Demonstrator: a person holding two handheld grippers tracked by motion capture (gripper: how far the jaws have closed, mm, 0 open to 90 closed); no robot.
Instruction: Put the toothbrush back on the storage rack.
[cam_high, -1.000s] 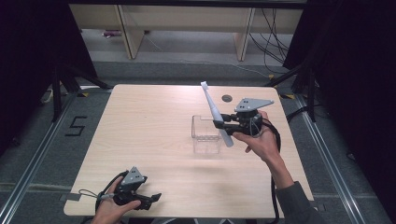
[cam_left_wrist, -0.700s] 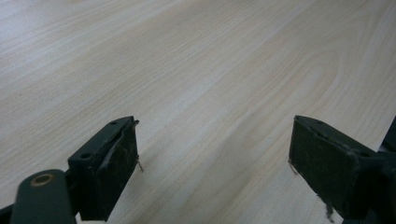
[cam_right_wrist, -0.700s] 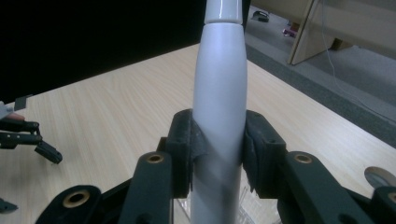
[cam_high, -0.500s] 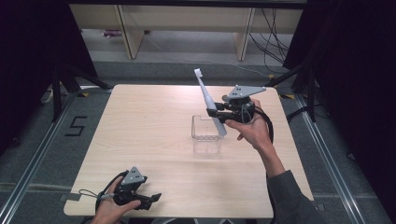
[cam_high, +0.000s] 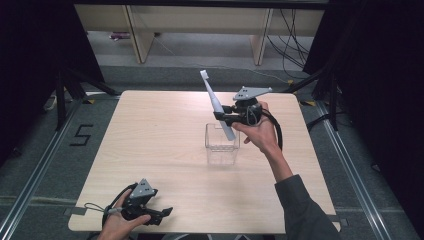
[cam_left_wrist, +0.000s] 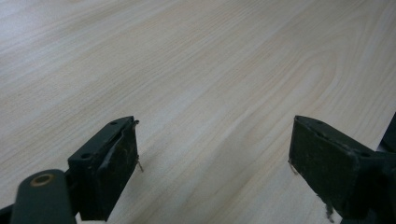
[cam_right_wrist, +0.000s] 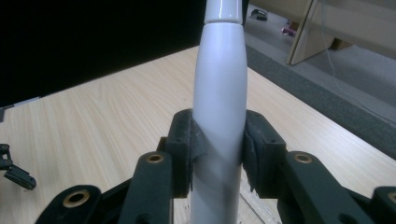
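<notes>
nearest the person, the left tongs (cam_high: 159, 214) rest at the front edge of the tabletop (cam_high: 150, 135) with their jaws spread wide and nothing between them; in the left gripper view bare wood grain lies between the two black pads (cam_left_wrist: 122, 161). they look parked out of the way, leaving the work to the other hand.

farther in, a clear plastic box (cam_high: 221, 145) stands open-topped near the middle of the tabletop. above its far right corner the right tongs (cam_high: 223, 118) clamp a white electric toothbrush (cam_high: 216, 102) around its thick handle, the pads pressing both flanks in the right gripper view (cam_right_wrist: 218, 107). the brush is tilted, head up and leaning away to the left, its lower end hanging just over the box rim. the low grip probably keeps the heavy end steady so it can be stood in the box.
</notes>
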